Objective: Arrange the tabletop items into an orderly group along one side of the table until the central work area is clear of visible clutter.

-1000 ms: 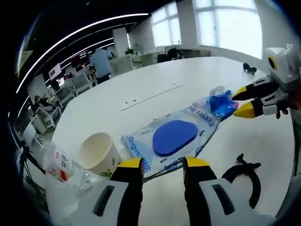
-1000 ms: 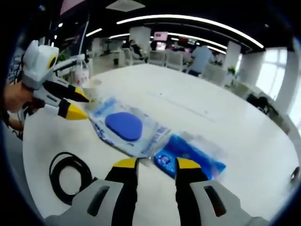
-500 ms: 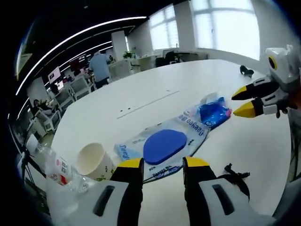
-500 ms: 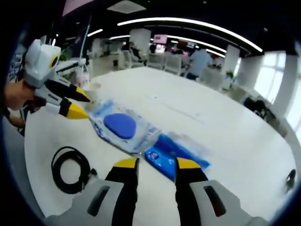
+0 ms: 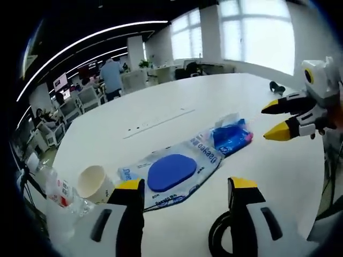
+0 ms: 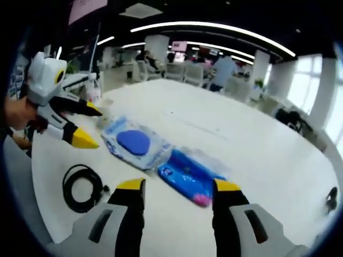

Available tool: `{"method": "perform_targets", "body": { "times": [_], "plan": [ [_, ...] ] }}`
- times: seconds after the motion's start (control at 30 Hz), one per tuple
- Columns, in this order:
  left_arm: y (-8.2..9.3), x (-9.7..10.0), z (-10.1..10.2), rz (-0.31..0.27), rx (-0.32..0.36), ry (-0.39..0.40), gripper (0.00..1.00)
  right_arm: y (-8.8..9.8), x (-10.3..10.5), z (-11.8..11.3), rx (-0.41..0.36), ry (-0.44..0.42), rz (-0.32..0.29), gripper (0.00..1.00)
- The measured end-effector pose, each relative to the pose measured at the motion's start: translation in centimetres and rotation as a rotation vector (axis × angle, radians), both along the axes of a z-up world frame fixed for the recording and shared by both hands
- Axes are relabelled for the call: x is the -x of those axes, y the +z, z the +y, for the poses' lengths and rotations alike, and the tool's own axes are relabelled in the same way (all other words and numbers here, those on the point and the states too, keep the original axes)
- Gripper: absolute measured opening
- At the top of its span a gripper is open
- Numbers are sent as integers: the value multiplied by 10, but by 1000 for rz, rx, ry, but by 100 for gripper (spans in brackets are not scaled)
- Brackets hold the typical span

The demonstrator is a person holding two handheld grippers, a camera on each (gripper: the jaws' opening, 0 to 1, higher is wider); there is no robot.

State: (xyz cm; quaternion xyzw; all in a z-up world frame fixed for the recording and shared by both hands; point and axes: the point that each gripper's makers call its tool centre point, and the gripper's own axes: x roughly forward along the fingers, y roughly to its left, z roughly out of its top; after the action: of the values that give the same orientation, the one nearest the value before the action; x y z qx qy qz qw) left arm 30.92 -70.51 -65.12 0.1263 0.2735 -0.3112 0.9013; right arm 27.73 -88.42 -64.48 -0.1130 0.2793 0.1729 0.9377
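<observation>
Both grippers have spread their jaws since a second ago. The left gripper went from narrow to wide, and so did the right gripper. Neither holds anything. My read: both are set up for a grab, and no item has been shifted yet.

Layout, left gripper view:
- The clear pouch with a blue oval inside lies flat on the white tabletop, just ahead of the left jaws.
- The blue pack sits at the pouch's far end, touching or overlapping it. The right gripper hovers above the tabletop just beside it.
- The paper cup is upright at the near-left edge, with the plastic bottle lying next to it.
- The black cable is coiled at the bottom, partly behind the right-hand jaw.
- A small dark object sits far off near the opposite edge. I can't tell what it is.

In the right gripper view, the blue pack is just ahead of the jaws. The pouch lies beyond it, and the cable is to the left.

Writing: the pouch print looks like "Deaeno", but it's blurred, so low confidence. The bottle has a red and white label that I can't read.

Status: the clutter sits mid-table and nothing is grouped yet. The cup and bottle already sit near one edge, which makes that a plausible gathering side.
</observation>
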Motion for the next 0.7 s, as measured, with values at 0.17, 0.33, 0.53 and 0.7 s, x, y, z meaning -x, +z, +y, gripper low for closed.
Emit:
{"method": "perform_targets", "body": {
  "times": [0.17,0.33,0.53,0.7],
  "plan": [
    [-4,3,-8,25,22,22,81,1,2,-7,-20,-4,2,64],
    [-3,4,-17,24,26,22,87,2,5,-17,-47,-18,3,76],
    [-1,4,-28,20,37,21,92,4,8,-25,-59,-19,-2,83],
    [0,3,-37,17,44,24,92,3,8,-32,-64,-13,2,85]
  ]
}}
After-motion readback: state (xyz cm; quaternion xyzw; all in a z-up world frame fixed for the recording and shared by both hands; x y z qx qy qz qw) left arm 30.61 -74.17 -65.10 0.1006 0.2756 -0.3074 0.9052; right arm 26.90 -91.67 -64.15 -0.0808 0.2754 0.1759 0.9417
